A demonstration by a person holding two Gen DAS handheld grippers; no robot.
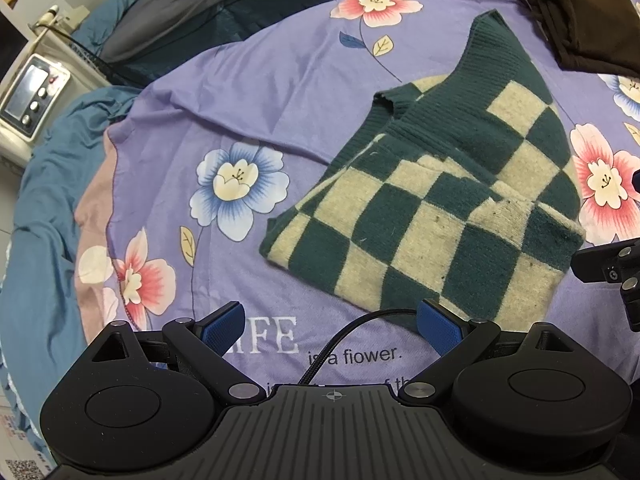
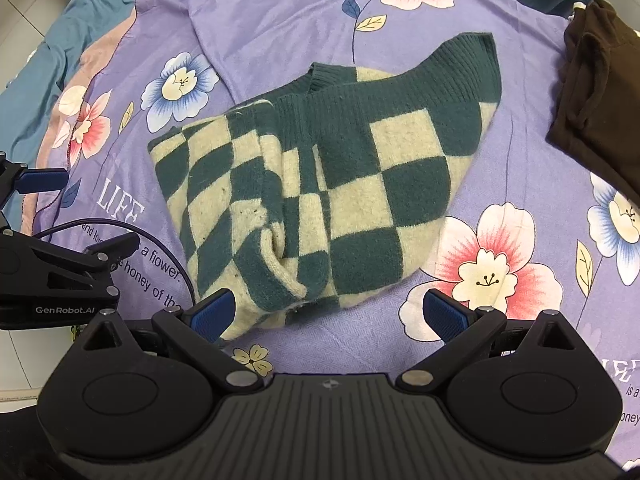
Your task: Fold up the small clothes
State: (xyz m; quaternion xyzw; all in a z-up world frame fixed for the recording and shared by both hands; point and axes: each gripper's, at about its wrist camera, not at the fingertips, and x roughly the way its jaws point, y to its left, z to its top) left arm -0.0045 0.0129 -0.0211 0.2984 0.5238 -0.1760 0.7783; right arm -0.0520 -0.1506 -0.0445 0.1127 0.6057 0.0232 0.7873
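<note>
A green and cream checkered knit sweater point(image 1: 436, 184) point(image 2: 320, 184) lies folded on a purple flowered sheet point(image 1: 248, 92) point(image 2: 500, 312), its sleeves turned in over the body. My left gripper point(image 1: 332, 330) hovers above the sheet near the sweater's front left corner, open, with nothing between its blue pads. My right gripper point(image 2: 328, 314) hangs over the sweater's near edge, open and empty too. The left gripper also shows in the right wrist view, at the left edge point(image 2: 60, 216). Part of the right gripper appears at the right edge of the left wrist view point(image 1: 616, 272).
Folded dark brown clothes point(image 1: 580, 12) point(image 2: 596, 120) lie at the far right of the sheet. A teal duvet point(image 1: 44, 216) bunches along the left side of the bed. A white device with knobs point(image 1: 32, 96) stands beyond the bed's left edge.
</note>
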